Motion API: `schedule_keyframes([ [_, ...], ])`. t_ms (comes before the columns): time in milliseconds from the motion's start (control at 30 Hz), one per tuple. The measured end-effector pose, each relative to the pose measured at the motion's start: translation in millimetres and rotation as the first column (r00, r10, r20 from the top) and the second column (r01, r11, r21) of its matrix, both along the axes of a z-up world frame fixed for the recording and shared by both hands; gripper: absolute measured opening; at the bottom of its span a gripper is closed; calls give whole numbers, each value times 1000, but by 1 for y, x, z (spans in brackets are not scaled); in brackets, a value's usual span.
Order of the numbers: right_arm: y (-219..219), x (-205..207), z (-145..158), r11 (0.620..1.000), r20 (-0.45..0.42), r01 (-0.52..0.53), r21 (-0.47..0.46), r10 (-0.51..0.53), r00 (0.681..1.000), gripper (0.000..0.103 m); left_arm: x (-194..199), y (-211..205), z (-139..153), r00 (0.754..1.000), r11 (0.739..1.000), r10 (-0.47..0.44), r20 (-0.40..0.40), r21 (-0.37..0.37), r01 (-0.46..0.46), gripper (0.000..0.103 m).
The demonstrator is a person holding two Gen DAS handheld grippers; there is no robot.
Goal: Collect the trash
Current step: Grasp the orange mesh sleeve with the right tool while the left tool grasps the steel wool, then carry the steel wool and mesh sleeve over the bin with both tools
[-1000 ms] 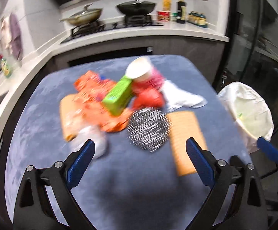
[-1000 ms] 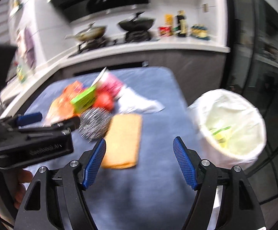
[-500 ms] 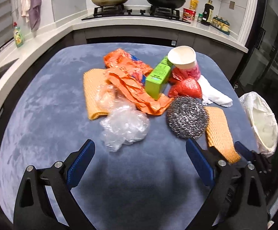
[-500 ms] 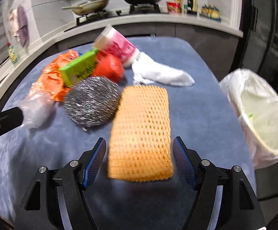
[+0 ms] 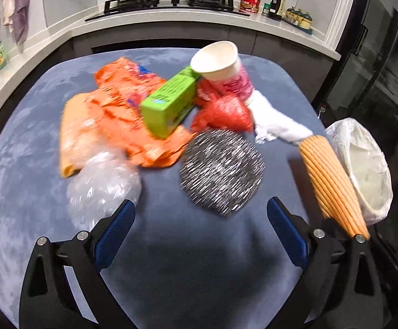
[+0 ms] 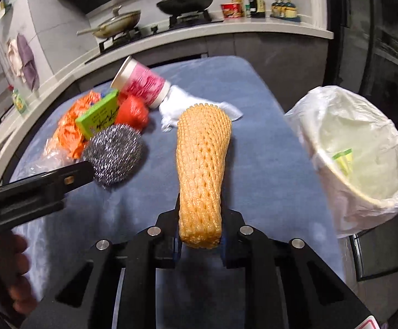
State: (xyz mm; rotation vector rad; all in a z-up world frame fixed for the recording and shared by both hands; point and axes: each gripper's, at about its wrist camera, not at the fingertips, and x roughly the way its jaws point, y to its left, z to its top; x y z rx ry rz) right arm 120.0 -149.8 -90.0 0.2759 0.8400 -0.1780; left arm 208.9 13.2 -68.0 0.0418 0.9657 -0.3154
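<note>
A blue table [image 5: 34,142] is standing before the kitchen counter, with the lined bin [image 6: 361,161] sitting off its right edge. My right gripper [image 6: 200,219] is pinching the near end of the orange foam net [image 6: 201,161], which is pointing away above the cloth. My left gripper [image 5: 200,226] is gaping wide near the steel scourer [image 5: 222,170], holding nothing.

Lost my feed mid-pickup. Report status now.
Right tool shut on orange foam net sleeve, lifted off blue table. Left tool open, empty, near steel wool scourer. White-lined bin unobstructed.
</note>
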Motion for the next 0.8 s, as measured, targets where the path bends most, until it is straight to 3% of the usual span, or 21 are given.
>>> schedule_keyframes([
  [100,-10,-5,7,1000,8,12,11,-12,1000,20,14,-15,-7,1000,1000,-3,-10,-6,3,96],
  [267,-20,-8,10,1000,14,22,18,-23,1000,21,32,-39,-25,1000,995,-5,-4,96,5,96],
  [367,-23,-7,10,999,15,27,25,-28,1000,21,38,-44,-32,1000,994,3,-12,112,-1,95],
  [433,-25,-6,8,999,9,32,29,-32,999,21,37,-44,-32,1000,994,2,-12,106,-1,79],
  [467,-27,-6,8,999,8,35,29,-35,999,21,35,-45,-32,1000,994,0,-11,111,1,77],
  [667,-36,-14,10,998,12,58,26,-58,998,21,9,-45,-18,999,994,-17,48,112,12,74],
  [800,-45,-24,15,997,17,82,6,-82,996,21,-35,-45,0,989,992,-90,121,95,79,74],
])
